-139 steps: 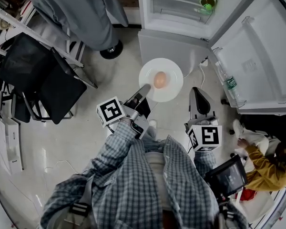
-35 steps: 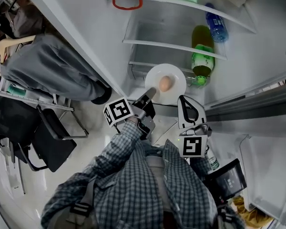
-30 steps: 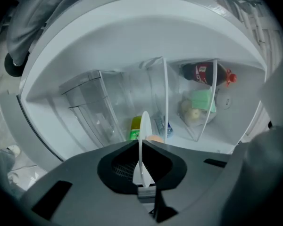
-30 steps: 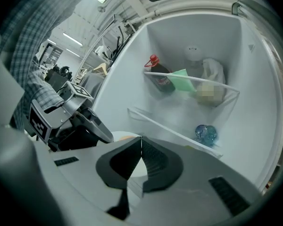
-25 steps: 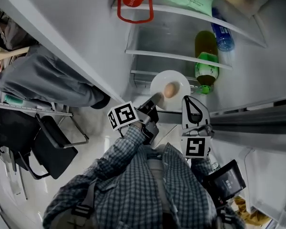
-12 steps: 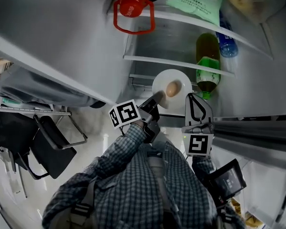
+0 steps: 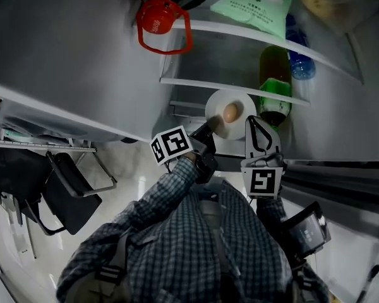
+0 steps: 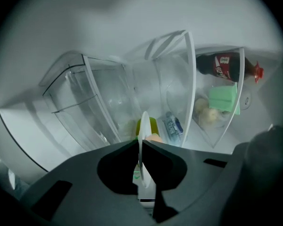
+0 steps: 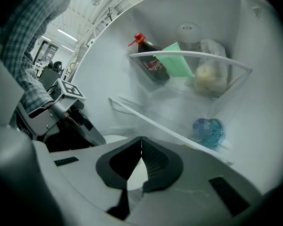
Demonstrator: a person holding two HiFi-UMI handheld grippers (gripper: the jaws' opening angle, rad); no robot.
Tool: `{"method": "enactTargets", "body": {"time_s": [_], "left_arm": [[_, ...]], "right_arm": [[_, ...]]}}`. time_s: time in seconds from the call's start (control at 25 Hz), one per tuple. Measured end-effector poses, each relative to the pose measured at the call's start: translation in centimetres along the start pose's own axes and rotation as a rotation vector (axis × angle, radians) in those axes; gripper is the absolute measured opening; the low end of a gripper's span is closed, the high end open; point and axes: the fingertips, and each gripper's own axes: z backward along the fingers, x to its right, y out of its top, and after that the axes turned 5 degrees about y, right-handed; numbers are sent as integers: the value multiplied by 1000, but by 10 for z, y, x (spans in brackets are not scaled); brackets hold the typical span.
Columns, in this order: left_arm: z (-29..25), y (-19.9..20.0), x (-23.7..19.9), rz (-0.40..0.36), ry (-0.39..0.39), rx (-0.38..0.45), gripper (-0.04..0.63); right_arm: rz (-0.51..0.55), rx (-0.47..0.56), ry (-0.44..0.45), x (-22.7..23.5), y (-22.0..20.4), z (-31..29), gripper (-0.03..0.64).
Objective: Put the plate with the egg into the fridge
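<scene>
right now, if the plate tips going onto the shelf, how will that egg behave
The egg lies loose on the smooth plate, so it would probably roll downhill. Likely cracks if it falls. The left tool pinches only the rim, so the plate may tilt.

The left gripper [image 7: 213,127] is closed on the near left rim of the plate [image 7: 223,98]. In the left gripper view its dark jaws pinch this thin rim, which stands edge-on between them. Its marker cube [image 7: 172,145] sits behind the jaws, on the side away from the plate, and the left arm [image 7: 167,191], in a checked sleeve, reaches forward toward the plate. The right gripper [image 7: 252,121] is white, and its jaws are pressed together with nothing between them. Its tip is just beside the near right rim of the plate; I cannot tell if it touches. The right arm [image 7: 270,212] is also stretched forward, almost parallel to the left arm.
</scene>
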Motion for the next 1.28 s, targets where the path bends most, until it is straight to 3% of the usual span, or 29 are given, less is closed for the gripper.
{"method": "enactTargets", "body": {"time_s": [0.24, 0.44, 0.76, 0.96, 1.12, 1.28], "left_arm": [[-4, -2, 1, 14, 1, 1, 21], [-5, 0, -1, 53, -1, 16, 21], [-4, 0, -6, 89, 9, 23, 21], [-4, -1, -10, 104, 21, 31, 21], [-4, -3, -13, 101, 34, 29, 23], [-4, -2, -16, 101, 37, 39, 23]], "right_arm": [[-9, 26, 5, 3, 0, -2, 6], [36, -39, 68, -9, -14, -4, 6], [376, -175, 254, -57, -35, -4, 15], [482, -245, 326, -71, -50, 0, 95], [554, -266, 344, -75, -56, 2, 100], [550, -277, 369, -78, -59, 7, 114]]}}
